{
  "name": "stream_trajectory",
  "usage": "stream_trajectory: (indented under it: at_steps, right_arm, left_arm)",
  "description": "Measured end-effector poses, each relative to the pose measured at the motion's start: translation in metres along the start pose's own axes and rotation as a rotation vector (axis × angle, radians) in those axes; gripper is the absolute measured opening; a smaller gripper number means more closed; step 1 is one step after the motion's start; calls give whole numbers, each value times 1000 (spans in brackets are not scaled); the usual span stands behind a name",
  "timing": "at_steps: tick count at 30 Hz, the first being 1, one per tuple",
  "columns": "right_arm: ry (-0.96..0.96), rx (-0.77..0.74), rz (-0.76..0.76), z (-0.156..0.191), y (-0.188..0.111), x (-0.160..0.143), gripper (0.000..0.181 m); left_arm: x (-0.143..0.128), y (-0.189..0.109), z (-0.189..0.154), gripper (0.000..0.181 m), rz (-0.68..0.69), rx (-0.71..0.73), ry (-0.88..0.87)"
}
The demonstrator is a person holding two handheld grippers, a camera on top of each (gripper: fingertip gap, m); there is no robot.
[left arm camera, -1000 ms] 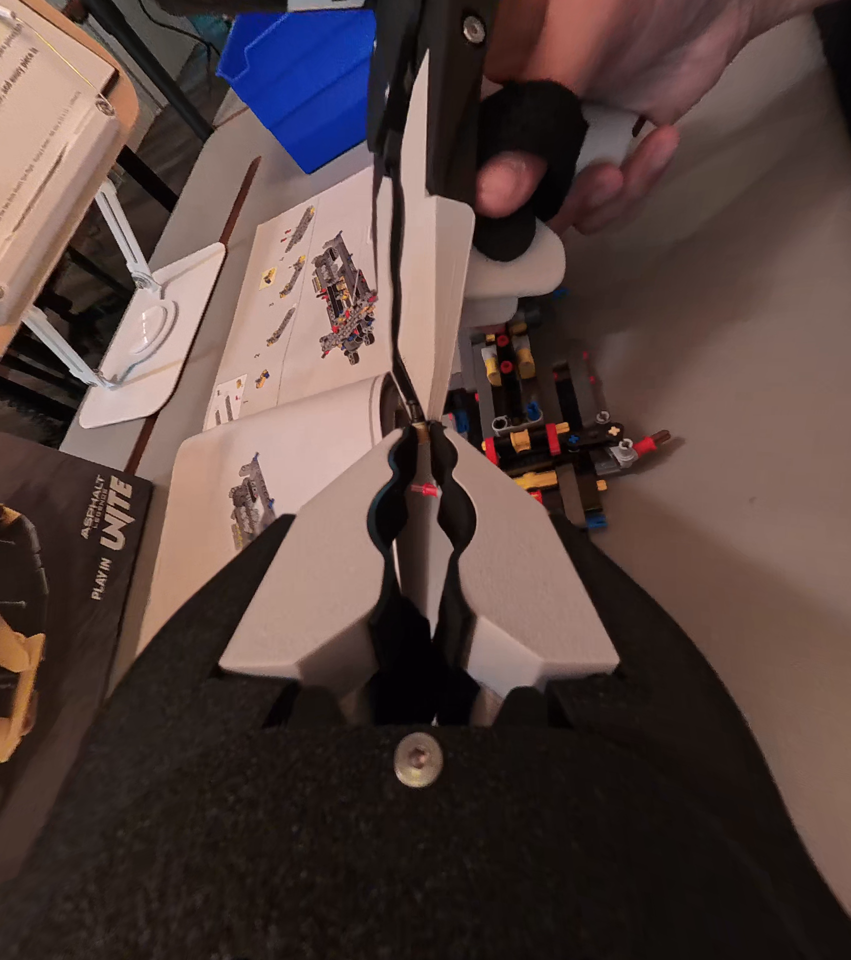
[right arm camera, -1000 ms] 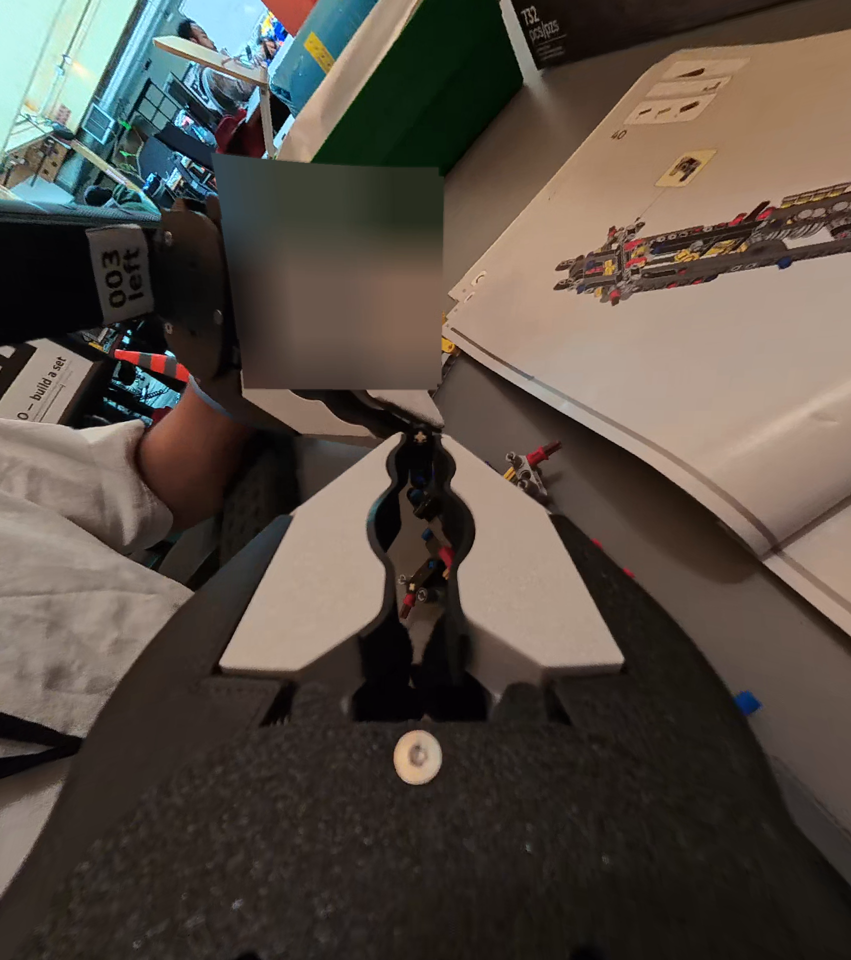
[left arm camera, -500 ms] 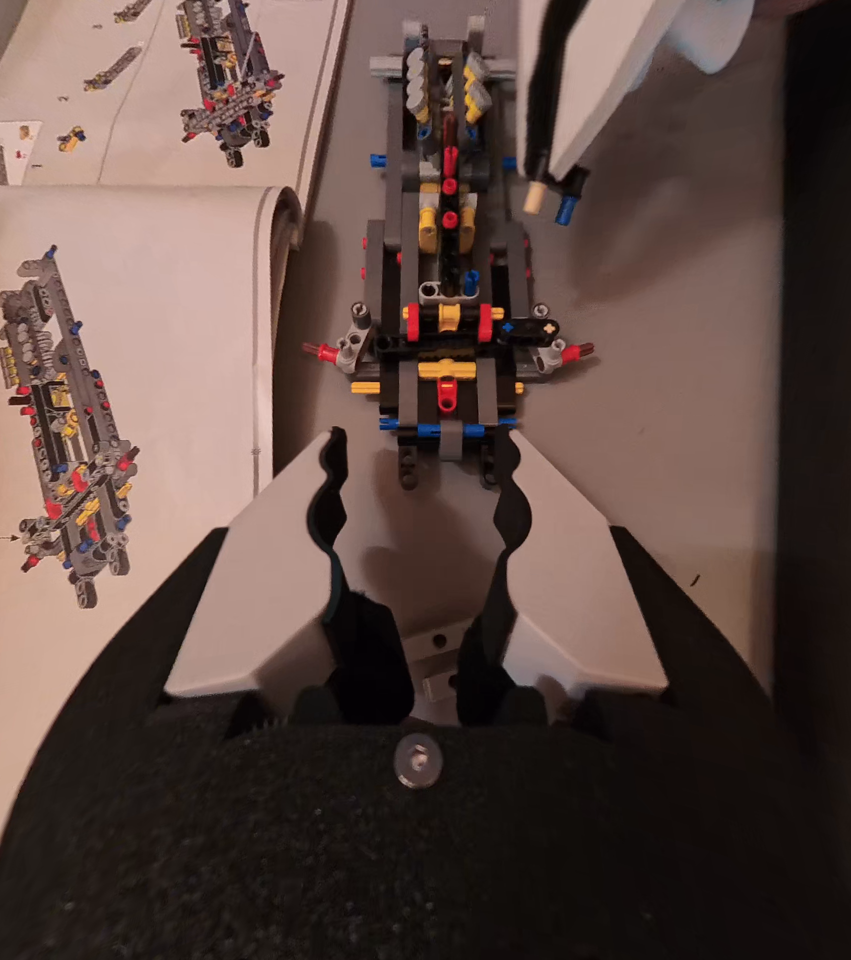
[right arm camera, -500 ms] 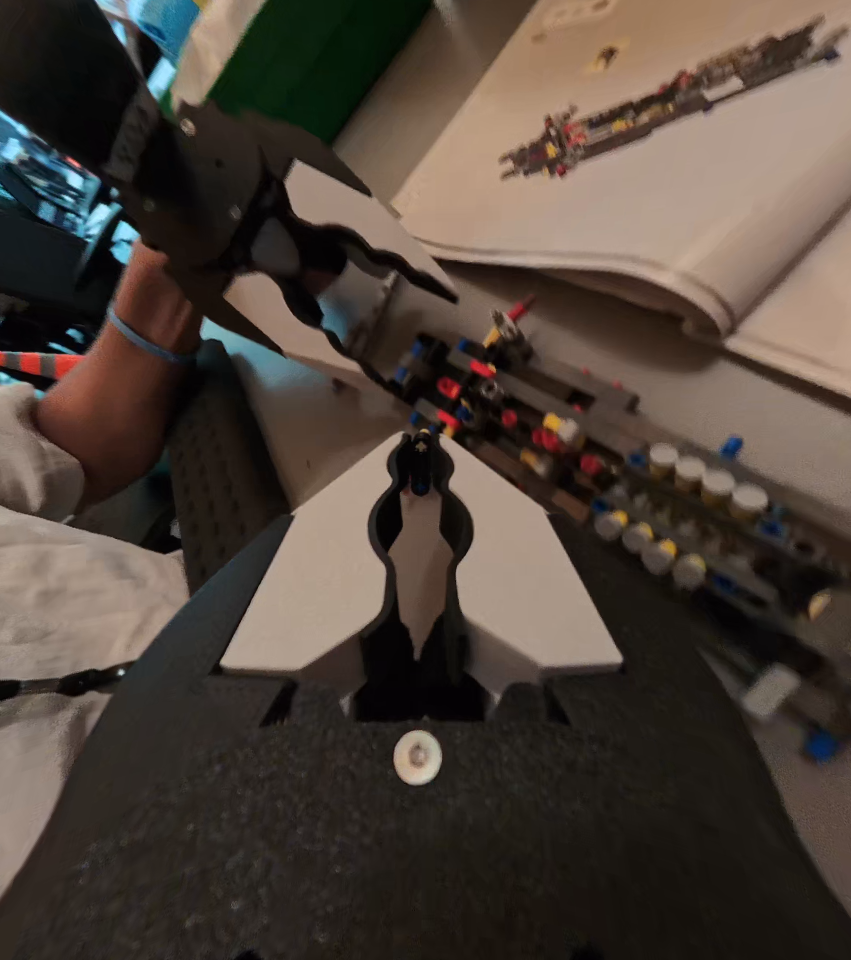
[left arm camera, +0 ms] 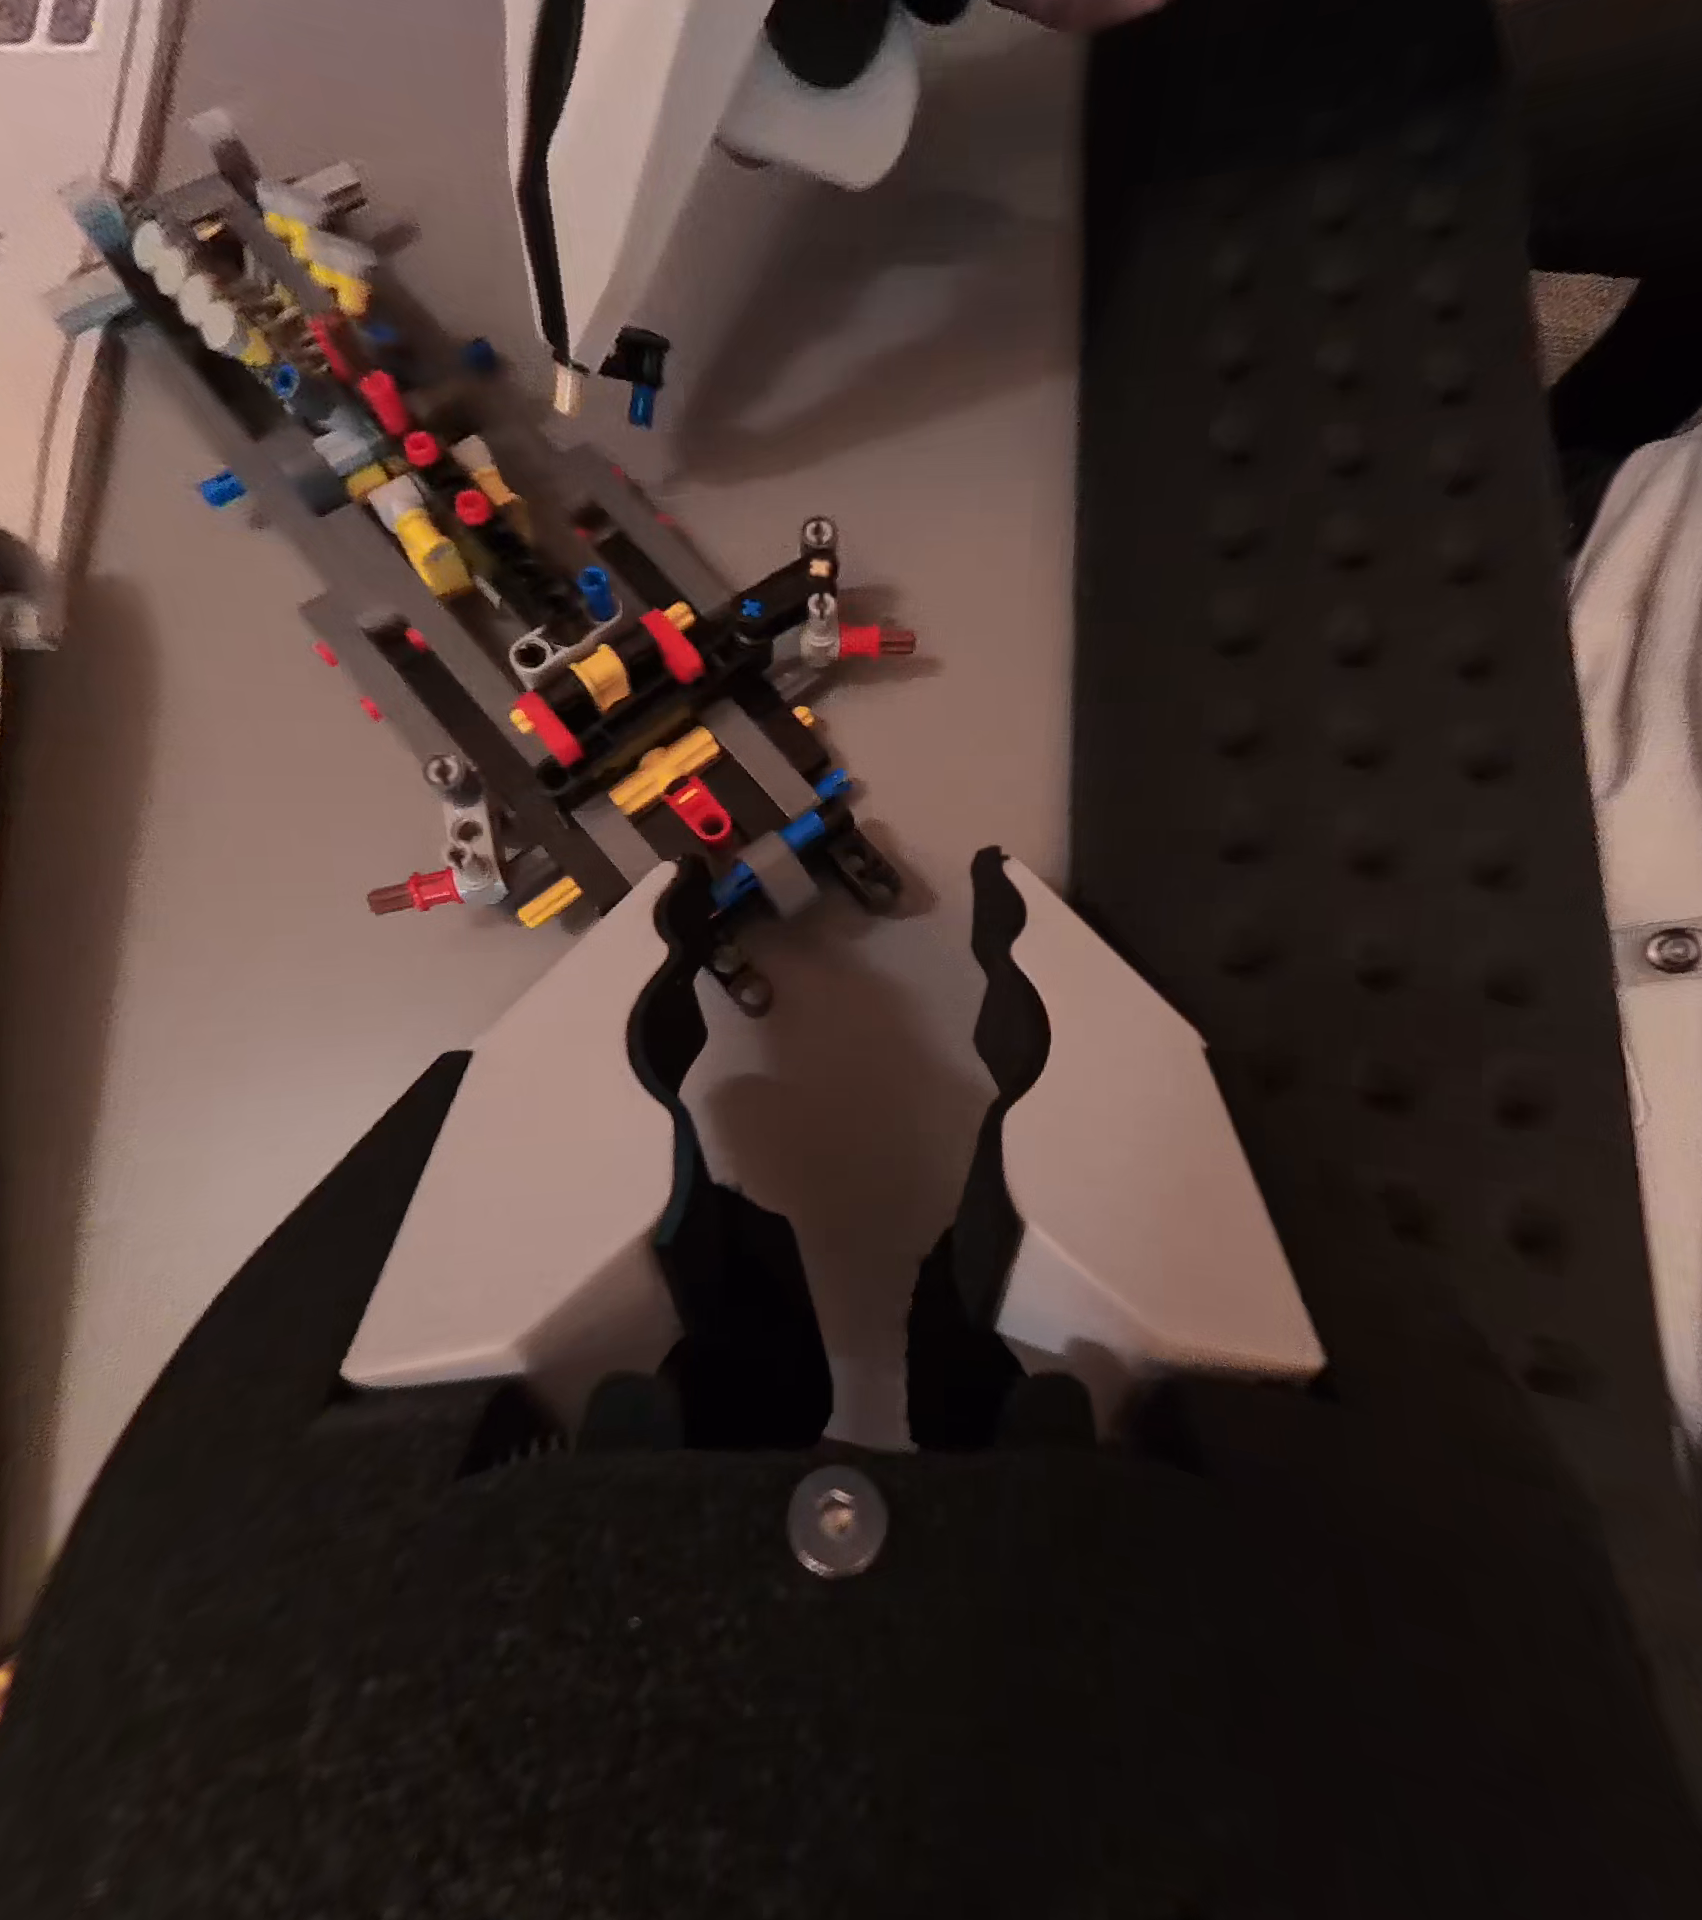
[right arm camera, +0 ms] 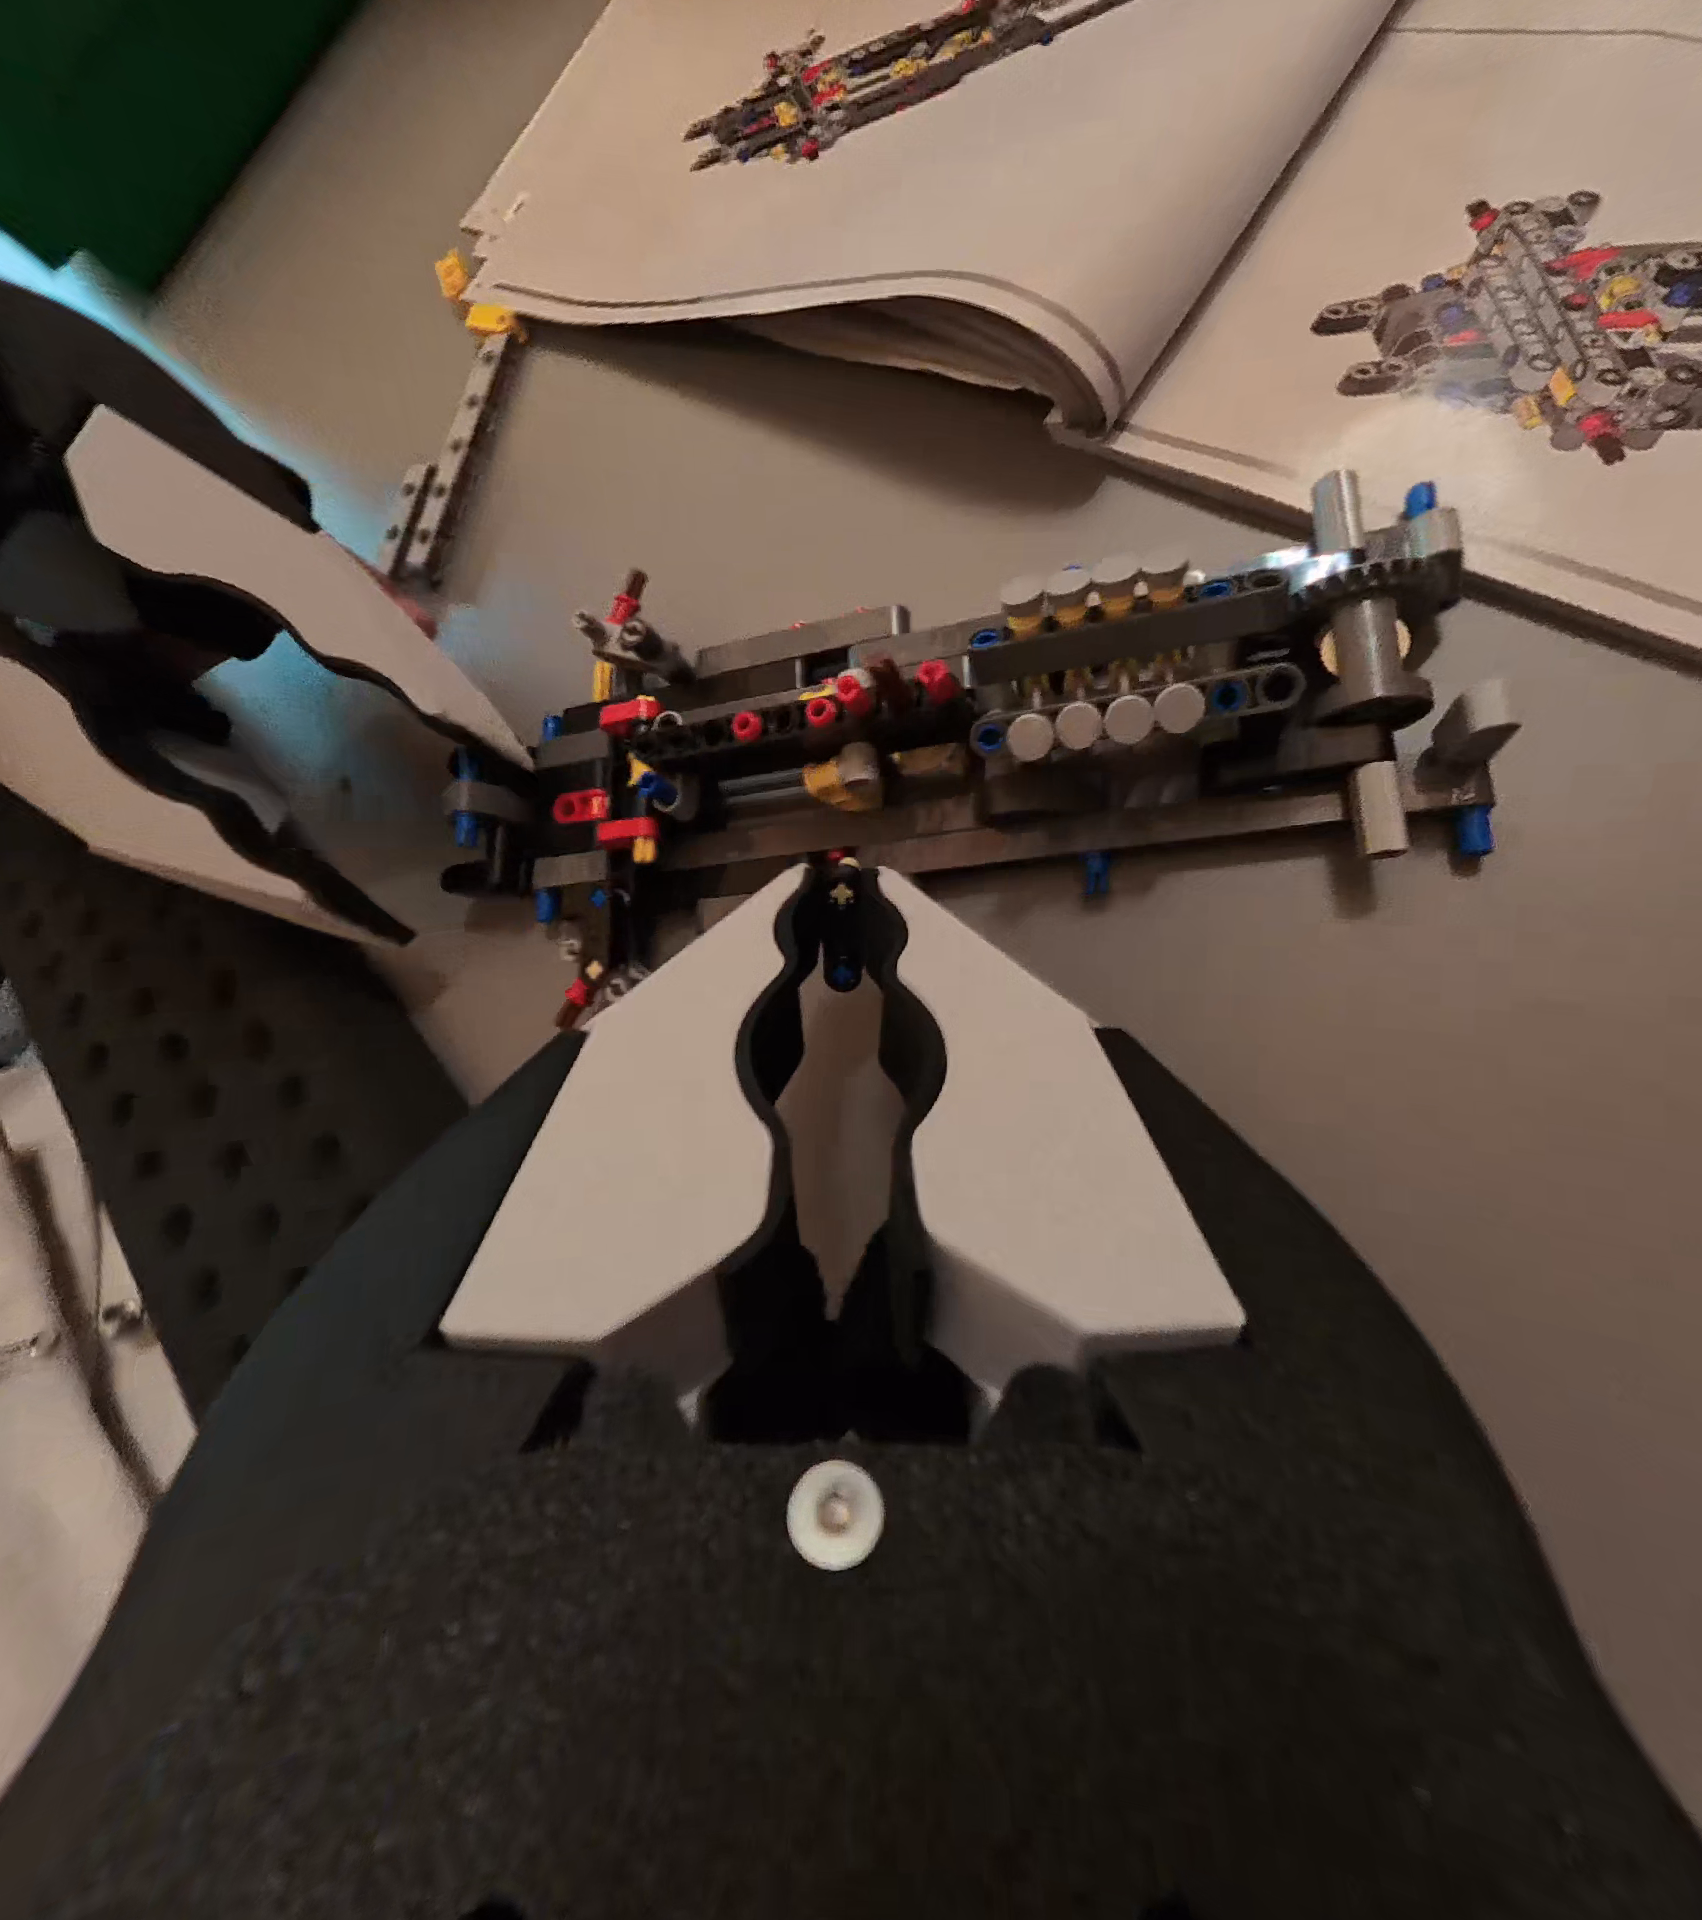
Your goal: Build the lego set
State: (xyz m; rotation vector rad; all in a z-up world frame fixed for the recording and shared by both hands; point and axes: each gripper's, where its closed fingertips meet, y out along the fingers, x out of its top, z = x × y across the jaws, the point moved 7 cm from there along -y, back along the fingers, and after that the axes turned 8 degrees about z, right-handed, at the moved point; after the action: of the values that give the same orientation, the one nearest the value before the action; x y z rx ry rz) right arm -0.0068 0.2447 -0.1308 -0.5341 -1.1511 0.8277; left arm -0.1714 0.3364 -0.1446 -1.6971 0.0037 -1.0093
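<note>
Item 1, instruction booklet: open, lying flat on the grey table from 11 to 2 o'clock in the right wrist view; printed build diagrams on both pages.

Item 2, loose grey beam: at 10 o'clock in that view, just beside the booklet's corner.

Item 3, left gripper: jaws spread wide, holding nothing. One fingertip overlaps the near end of the chassis; contact cannot be confirmed.

Item 4, lego chassis: long grey-and-black Technic frame with red, yellow and blue pins, lying on the table. In the left wrist view it runs diagonally from 11 o'clock toward centre; in the right wrist view it lies crosswise at centre, one end just beside the booklet.

Item 5, right gripper: jaws nearly closed on a small black connector piece with a blue pin, tips against the chassis's near side rail.

Item 6, black perforated mat: along the table edge, 1 to 3 o'clock in the left wrist view.
</note>
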Motion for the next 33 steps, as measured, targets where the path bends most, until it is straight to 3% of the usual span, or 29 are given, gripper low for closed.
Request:
stream_trajectory:
  at_steps: [3, 7, 9, 14, 18, 22, 26, 30, 33]
  right_arm:
    - [-108, -34, 8, -1, -16, -8, 6]
    - [-123, 13, 155, -7, -24, -21, 6]
    - [-152, 71, 186, -5, -23, -18, 6]
    - [-311, 15, 400, -1, -12, -14, 6]
    - [-360, -24, 472, -1, -1, -10, 6]
    - [-354, -45, 473, -4, 1, -10, 9]
    - [-326, -65, 424, -1, -7, -10, 21]
    - [-300, -16, 178, 31, -13, 6, 22]
    - [-323, -5, 188, 50, 4, -1, 22]
  left_arm:
    - [3, -11, 3, 45, -61, 0, -38]
    - [-3, -23, 33, 44, -98, 29, -139]
    - [-5, -22, 44, 44, -102, 30, -144]
    - [-4, -15, 62, 43, -73, -12, -119]
    - [0, -9, 63, 33, -56, -35, -63]
    - [0, -5, 66, 14, -66, -9, -58]
    - [-3, -5, 65, 13, -76, 35, -73]
    - [-6, -4, 62, 5, -65, 91, -91]
    - [-5, -4, 60, 5, -71, 88, -100]
